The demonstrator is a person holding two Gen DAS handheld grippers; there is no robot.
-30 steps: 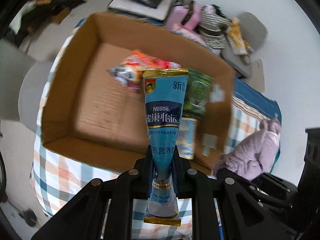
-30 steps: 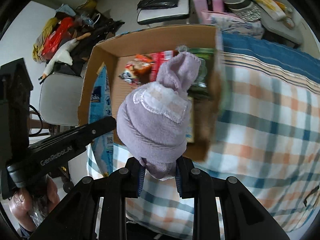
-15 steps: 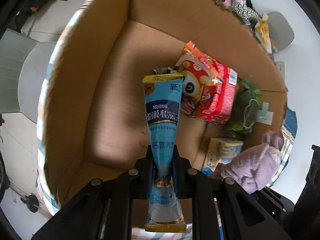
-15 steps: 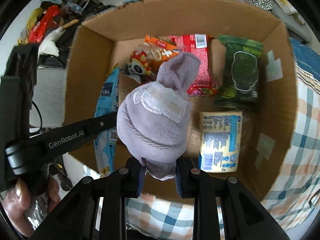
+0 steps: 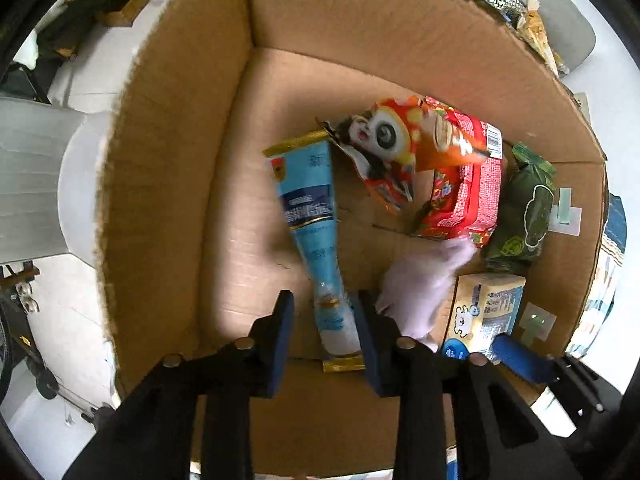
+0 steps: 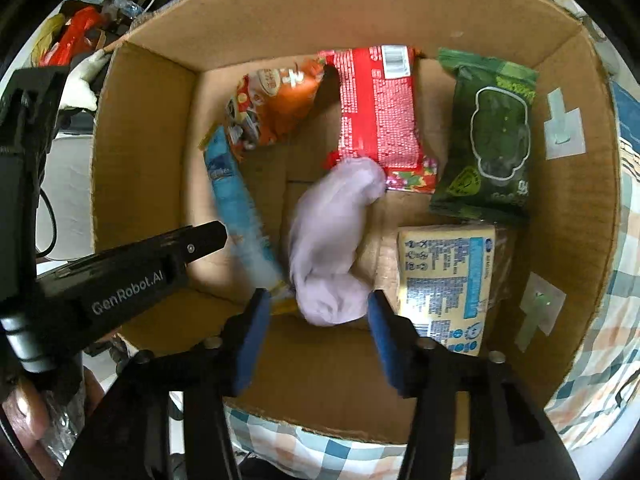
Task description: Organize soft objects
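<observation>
Grippers both open over box [image 6: 152, 128]: left [image 5: 322, 332] straddles blue pouch [image 5: 312, 216], right [image 6: 316, 320] straddles lilac hat [image 6: 332, 232]; both items inside. Best lift straight up, fingers wide, so nothing snags or drags out.

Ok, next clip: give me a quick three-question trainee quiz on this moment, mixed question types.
1. True or false: the left gripper is clamped on the blue Nestle pouch.
2. Multiple choice: the lilac knit hat lies A) on the checked cloth, B) inside the cardboard box, C) on the chair.
3. Fill in: in the right wrist view, the pack directly beyond the yellow tissue pack is coloured ____.

Key: 1 false, its jaws stand apart around the pouch; 2 B, with the right gripper open around it; 3 green, the green wipes pack.
</observation>
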